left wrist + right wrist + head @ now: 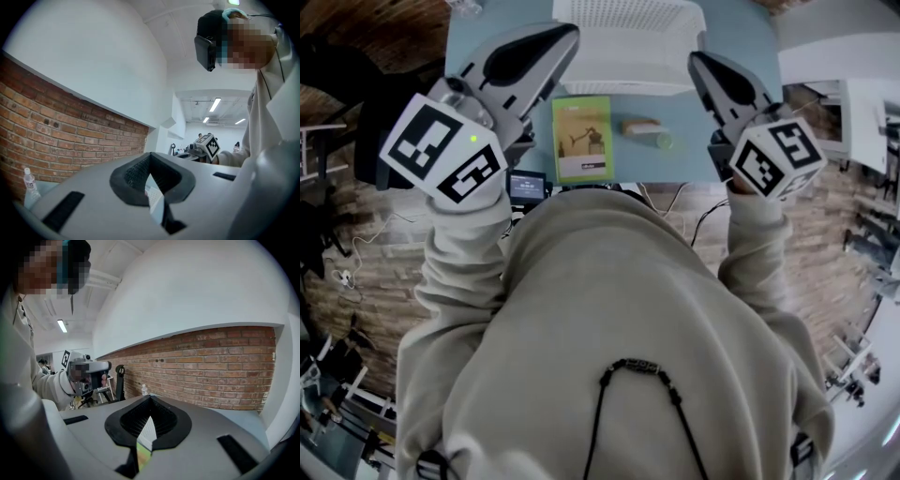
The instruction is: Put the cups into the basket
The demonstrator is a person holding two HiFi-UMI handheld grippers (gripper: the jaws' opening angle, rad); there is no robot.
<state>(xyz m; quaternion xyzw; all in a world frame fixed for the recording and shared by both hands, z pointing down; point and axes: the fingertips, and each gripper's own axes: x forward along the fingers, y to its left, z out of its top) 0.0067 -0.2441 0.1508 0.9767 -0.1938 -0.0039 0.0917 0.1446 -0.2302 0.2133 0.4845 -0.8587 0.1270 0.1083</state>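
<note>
Two hand-held grippers up, neither carrying anything. Left hand-held gripper (565,39) has its jaws pressed together with nothing between them; right hand-held gripper (697,62) is the same, jaws together and empty. Both hang above the near half of the table (736,33), one on each side of the items, pointing roughly level. That's why their own views catch the brick wall (211,366) and the room instead of the tabletop. Reads to me as a ready pose before the first pick, not a carry

Basket (628,52): white plastic, perforated walls, rounded corners. It sits at the far side of the table, between the two gripper tips in the head view. Its top is cropped, so can't say what's inside

Cups: none I can call for sure. Only candidate is a small tan-and-greenish object (645,132) lying on the table near the basket's front wall, just right of a green booklet (581,139). Too small and soft to confirm. If that's the cup, the right hand-held gripper is nearer, and it would need to open and tip down first
</note>
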